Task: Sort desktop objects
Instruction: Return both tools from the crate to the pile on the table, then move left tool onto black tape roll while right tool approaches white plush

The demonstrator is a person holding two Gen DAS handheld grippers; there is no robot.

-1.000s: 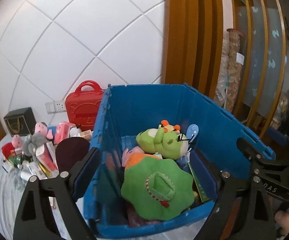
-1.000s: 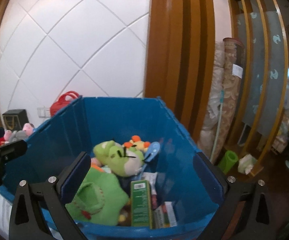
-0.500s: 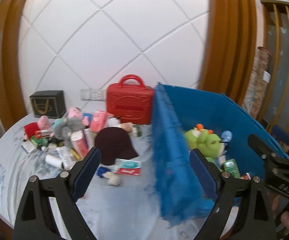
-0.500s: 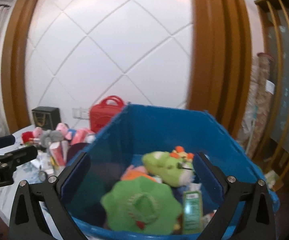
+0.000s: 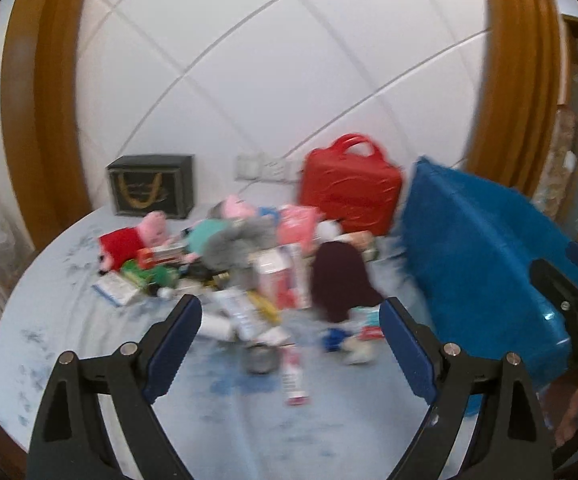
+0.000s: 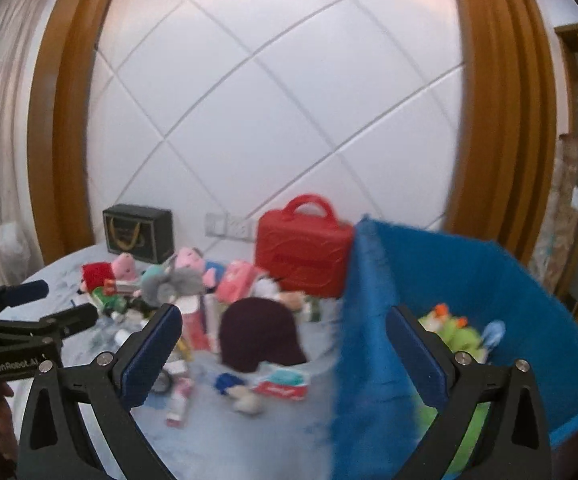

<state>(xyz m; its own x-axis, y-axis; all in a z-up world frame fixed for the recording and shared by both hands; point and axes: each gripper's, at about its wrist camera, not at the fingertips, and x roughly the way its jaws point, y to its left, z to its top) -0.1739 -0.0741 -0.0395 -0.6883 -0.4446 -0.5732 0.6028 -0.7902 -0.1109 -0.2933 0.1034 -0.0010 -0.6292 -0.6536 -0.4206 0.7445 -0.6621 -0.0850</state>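
Observation:
A heap of small objects [image 5: 241, 264] lies on the round table [image 5: 89, 340]: plush pigs [image 5: 153, 226], boxes and tubes, with a dark maroon cap [image 5: 341, 276] at its right. My left gripper [image 5: 289, 312] hangs open above the table's near side, short of the heap, with nothing between its fingers. A blue bin [image 6: 369, 320] stands at the right and holds a green plush [image 6: 455, 334]. My right gripper [image 6: 285, 316] is open and empty, straddling the bin's left wall, with the cap [image 6: 257, 336] beyond it. The picture is blurred.
A red carry case [image 5: 349, 192] and a black gift box [image 5: 151, 190] stand at the back against the white panelled wall. A loose tube [image 5: 295, 376] lies in front of the heap. The left gripper's fingers [image 6: 37, 304] show at the right view's left edge.
Both views have swung left, away from the blue bin's inside and onto the table and its heap. The bin has slid to the right side of both pictures. Both grippers stayed open.

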